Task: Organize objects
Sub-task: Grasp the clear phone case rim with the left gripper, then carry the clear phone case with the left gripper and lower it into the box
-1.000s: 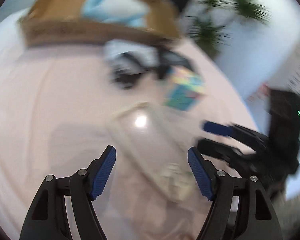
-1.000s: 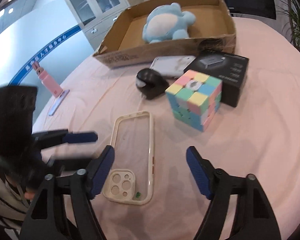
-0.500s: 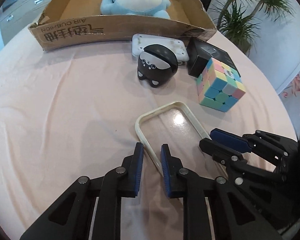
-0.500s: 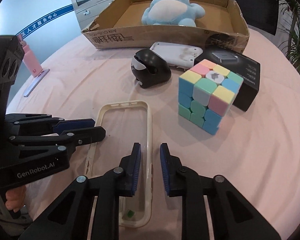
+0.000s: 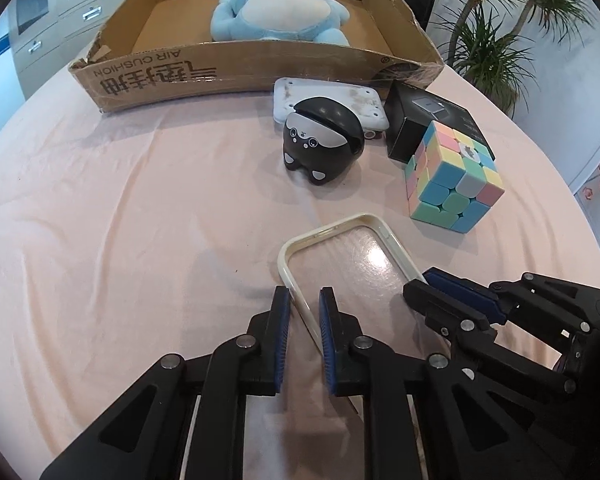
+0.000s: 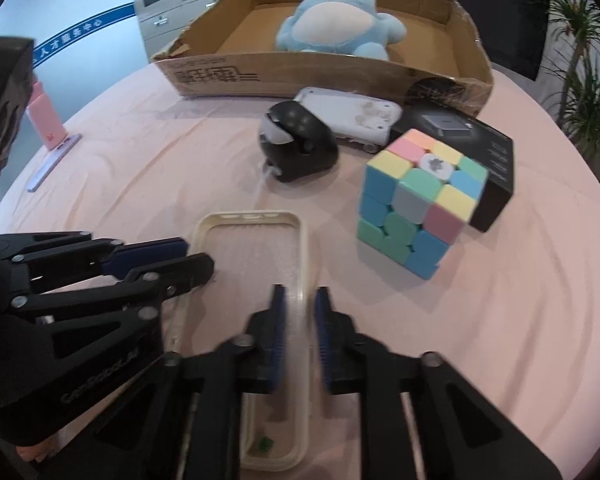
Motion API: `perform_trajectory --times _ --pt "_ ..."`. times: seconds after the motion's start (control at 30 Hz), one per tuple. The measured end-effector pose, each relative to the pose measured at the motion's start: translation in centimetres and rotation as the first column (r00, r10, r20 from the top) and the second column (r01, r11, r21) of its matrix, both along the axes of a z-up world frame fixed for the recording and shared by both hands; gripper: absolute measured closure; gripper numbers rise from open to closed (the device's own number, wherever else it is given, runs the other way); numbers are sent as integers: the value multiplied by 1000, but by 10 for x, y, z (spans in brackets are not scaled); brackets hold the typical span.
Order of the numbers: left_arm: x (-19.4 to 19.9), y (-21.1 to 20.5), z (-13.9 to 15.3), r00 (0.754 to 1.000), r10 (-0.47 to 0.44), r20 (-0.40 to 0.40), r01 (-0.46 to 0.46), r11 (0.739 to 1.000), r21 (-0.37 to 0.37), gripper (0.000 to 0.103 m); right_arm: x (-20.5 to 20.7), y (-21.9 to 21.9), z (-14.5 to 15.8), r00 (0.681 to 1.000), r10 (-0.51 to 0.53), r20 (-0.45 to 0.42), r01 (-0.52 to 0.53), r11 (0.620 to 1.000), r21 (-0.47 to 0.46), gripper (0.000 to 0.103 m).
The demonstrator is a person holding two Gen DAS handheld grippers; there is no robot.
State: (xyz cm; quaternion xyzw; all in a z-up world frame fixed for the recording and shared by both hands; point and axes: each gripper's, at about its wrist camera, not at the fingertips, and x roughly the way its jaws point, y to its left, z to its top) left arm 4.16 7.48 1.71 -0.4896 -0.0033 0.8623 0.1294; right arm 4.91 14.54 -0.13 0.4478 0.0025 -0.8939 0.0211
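A clear phone case [image 5: 352, 256] with a cream rim lies on the pink tablecloth; it also shows in the right wrist view [image 6: 256, 248]. My left gripper [image 5: 303, 308] is shut on the case's left rim. My right gripper [image 6: 300, 304] is shut on its right rim. Each gripper shows in the other's view: the right one [image 5: 440, 286] and the left one [image 6: 176, 256]. A cardboard box [image 5: 236, 68] at the back holds a blue plush toy [image 5: 276, 12].
Beyond the case stand a black cat-shaped gadget [image 5: 320, 140], a white flat device [image 5: 328, 98], a black box [image 5: 428, 120] and a pastel puzzle cube [image 5: 452, 176]. A pink phone stand [image 6: 48, 128] is at the far left. Potted plants [image 5: 500, 20] stand past the table.
Both grippers went from wide open to shut on the case's two long rims. Since half a second ago they have moved slightly forward along the case.
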Motion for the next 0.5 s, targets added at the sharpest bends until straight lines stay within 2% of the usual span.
perform_trajectory --times 0.1,0.33,0.5 --pt "1 -1 1 1000 4 6 -4 1000 6 92 1 -4 0 1000 -16 0 16 1000 27 101" --pt "11 -5 17 998 4 -57 -3 1000 17 93 9 -3 7 999 -25 -36 25 1000 -15 100" --pt "12 -11 32 995 18 -97 -14 999 41 93 12 -6 19 996 -29 -87 28 1000 -5 100"
